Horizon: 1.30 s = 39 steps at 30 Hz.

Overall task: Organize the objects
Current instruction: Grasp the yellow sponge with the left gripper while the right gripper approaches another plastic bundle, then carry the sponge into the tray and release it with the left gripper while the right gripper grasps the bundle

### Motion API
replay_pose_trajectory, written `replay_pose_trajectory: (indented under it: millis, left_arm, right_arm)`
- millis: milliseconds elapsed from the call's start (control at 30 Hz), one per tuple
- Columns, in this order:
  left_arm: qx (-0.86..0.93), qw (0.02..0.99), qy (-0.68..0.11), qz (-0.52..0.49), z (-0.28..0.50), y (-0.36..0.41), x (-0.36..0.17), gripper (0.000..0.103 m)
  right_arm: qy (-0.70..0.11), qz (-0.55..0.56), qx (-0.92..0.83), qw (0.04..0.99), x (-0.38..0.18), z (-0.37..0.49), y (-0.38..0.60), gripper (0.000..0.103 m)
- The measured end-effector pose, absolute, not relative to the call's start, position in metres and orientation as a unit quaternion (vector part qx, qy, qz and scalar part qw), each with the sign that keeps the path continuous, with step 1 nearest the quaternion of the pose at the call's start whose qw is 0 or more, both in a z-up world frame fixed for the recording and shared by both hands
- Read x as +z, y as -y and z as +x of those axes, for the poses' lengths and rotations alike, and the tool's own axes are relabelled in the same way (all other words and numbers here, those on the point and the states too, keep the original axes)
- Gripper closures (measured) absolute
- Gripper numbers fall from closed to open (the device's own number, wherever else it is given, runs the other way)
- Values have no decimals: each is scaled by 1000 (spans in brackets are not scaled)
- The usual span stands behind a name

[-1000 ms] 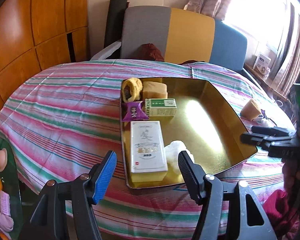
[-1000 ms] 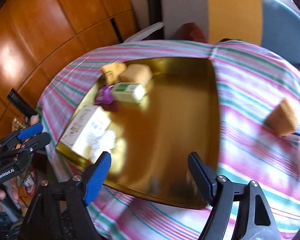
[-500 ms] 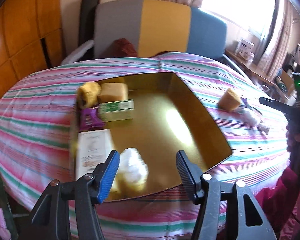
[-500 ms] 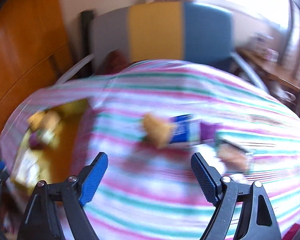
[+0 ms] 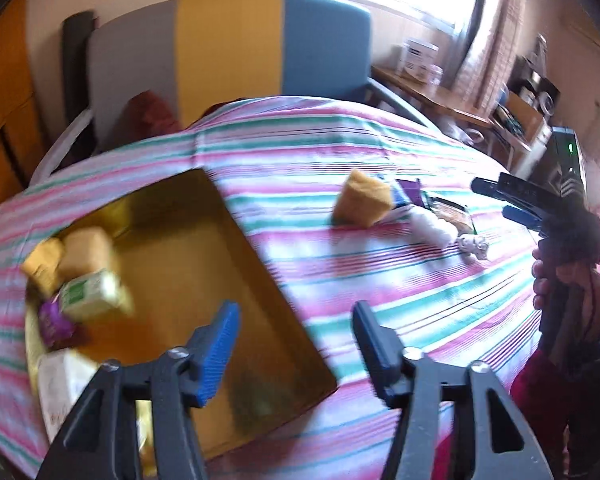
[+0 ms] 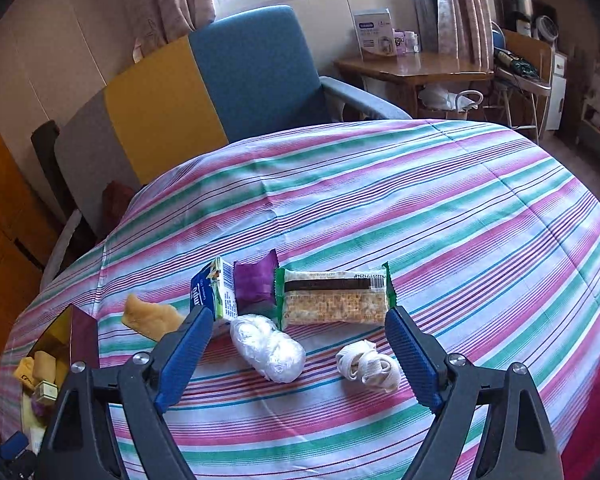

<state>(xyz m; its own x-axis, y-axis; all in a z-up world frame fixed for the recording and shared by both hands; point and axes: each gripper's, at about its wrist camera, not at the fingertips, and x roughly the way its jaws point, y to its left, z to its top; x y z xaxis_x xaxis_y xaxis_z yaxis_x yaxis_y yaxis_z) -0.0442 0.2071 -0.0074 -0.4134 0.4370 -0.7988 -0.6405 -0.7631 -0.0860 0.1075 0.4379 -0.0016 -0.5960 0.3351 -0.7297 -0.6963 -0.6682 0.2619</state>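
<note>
Right wrist view: right tool point(image 6: 298, 354) hangs released, jaws just widening, nothing between, over clear-wrapped white bundle point(image 6: 269, 347) on striped table point(image 6: 440, 208). Left tool point(image 5: 294, 346) released, jaws likewise just widening, empty, above gold metal tray point(image 5: 276, 304).

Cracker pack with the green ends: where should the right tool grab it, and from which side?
Judging by its pose, take the cracker pack across its short width at mid-length, coming from above. It lies flat on the striped cloth, long axis left-right, too long end to end. The right tool is open and empty, so roll it first.
</note>
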Motion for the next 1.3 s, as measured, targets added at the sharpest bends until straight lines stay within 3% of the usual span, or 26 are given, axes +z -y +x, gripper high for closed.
replay_pose_trajectory:
  millis: [33, 233, 733, 800, 833, 1100, 1300]
  left_arm:
    - [830, 328, -124, -434, -46, -217, -8, 28]
    - [817, 348, -157, -432, -62, -274, -19, 20]
    - [793, 341, -233, -448, -126, -387, -69, 19]
    - [793, 340, -225, -454, -131, -391, -73, 31]
    - [790, 351, -200, -462, -133, -387, -72, 48]
    - [790, 388, -167, -443, -83, -339, -46, 49]
    - [786, 395, -152, -451, -51, -303, -38, 48]
  right_arm:
    - [-278, -332, 850, 299, -2, 107, -438, 13]
    - [-302, -324, 845, 299, -5, 114, -444, 10]
    - [-369, -320, 830, 268, -14, 119, -458, 6]
    - [-373, -316, 829, 272, -14, 121, -461, 6]
    - [-373, -314, 828, 277, -14, 122, -463, 6]
    - [-399, -264, 814, 329, -9, 149, -484, 14]
    - [-432, -297, 778, 346, -28, 152, -501, 15]
